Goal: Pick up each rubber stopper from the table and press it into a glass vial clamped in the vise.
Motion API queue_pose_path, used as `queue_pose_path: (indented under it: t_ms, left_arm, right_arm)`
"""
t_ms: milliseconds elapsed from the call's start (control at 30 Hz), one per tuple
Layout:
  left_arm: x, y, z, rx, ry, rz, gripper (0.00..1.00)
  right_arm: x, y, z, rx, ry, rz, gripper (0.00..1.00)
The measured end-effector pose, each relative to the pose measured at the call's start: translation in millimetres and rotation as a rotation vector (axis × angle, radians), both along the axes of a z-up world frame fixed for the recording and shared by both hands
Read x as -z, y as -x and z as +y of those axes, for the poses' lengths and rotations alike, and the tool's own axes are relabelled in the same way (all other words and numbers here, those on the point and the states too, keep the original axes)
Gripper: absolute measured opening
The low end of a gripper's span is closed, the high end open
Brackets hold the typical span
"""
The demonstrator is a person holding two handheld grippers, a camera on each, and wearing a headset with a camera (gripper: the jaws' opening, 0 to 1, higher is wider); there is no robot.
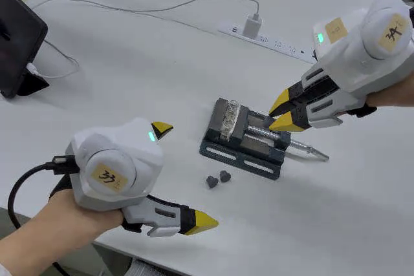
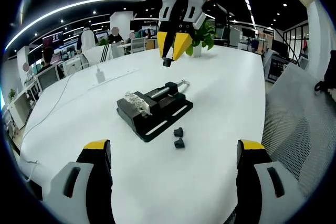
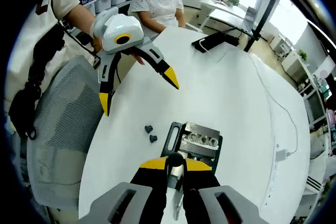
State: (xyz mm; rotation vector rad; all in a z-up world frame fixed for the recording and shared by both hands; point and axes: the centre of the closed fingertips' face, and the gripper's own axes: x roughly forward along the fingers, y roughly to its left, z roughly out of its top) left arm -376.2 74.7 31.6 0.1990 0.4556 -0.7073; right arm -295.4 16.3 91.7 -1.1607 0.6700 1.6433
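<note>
White table (image 1: 129, 69) is filling the middle of a bright open office, with desks and seated people showing far behind it in both gripper views. On the right, the right hand-held gripper (image 1: 277, 116) is hanging over the screw end of the vise, its yellow-tipped jaws pinching together on one dark rubber stopper (image 3: 176, 159), held clear above the table. Near left, the left hand-held gripper (image 1: 186, 174) is sitting low over the table edge with its jaws spread wide apart, nothing between them, pointing toward the middle of the table.

Centre stage, the black vise (image 1: 249, 143) is resting flat on the table, its handle rod sticking out to the right. At the far side, a white power strip (image 1: 272, 42) is lying with a charger (image 1: 252, 27) plugged in and a cable trailing off left toward a black stand (image 1: 19, 43) at the left edge. Clamped upright in the vise's left end, a row of glass vials (image 1: 231, 119) is standing with mouths up. Just on the near side of the vise, two loose stoppers (image 1: 224, 176) are lying close together on the table, between the vise and the left hand-held gripper.
</note>
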Motion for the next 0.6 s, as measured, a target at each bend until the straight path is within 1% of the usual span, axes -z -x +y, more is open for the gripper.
queue_pose_path:
  t_ms: [33, 67, 100, 133, 167, 233, 300, 433, 600]
  left_arm:
    - [0.1, -0.1, 0.0, 0.001, -0.002, 0.0, 0.99]
    - [-0.1, -0.2, 0.1, 0.002, -0.001, 0.0, 0.99]
    - [-0.2, -0.6, 0.3, 0.001, 0.0, 0.0, 0.99]
    - [-0.1, -1.0, 0.8, 0.0, -0.002, 0.001, 0.99]
    - [-0.1, -1.2, 1.0, 0.0, -0.002, 0.001, 0.99]
    - [-0.1, -1.9, 1.5, -0.001, -0.004, 0.001, 0.99]
    - [0.1, -2.3, 1.8, 0.001, -0.007, 0.002, 0.99]
    - [1.0, -3.2, 2.2, 0.004, -0.01, 0.007, 0.99]
    - [2.4, -4.3, 3.5, 0.006, -0.014, 0.014, 0.99]
  right_arm:
    - [-0.1, -1.8, -1.4, -0.014, 0.022, 0.004, 0.06]
    - [-1.3, -6.9, 0.7, -0.018, 0.026, -0.005, 0.06]
    - [-1.8, -9.6, 1.4, -0.017, 0.033, -0.002, 0.06]
    - [-1.1, -16.1, 2.1, -0.023, 0.043, 0.005, 0.06]
    - [-0.6, -20.4, 3.2, -0.025, 0.047, 0.004, 0.06]
    - [-0.5, -25.9, 3.4, -0.038, 0.073, 0.003, 0.06]
    - [-0.2, -35.1, 5.3, -0.042, 0.089, 0.002, 0.06]
    - [1.0, -42.3, 9.4, -0.063, 0.128, 0.003, 0.06]
    - [3.4, -50.6, 20.3, -0.091, 0.162, 0.003, 0.06]
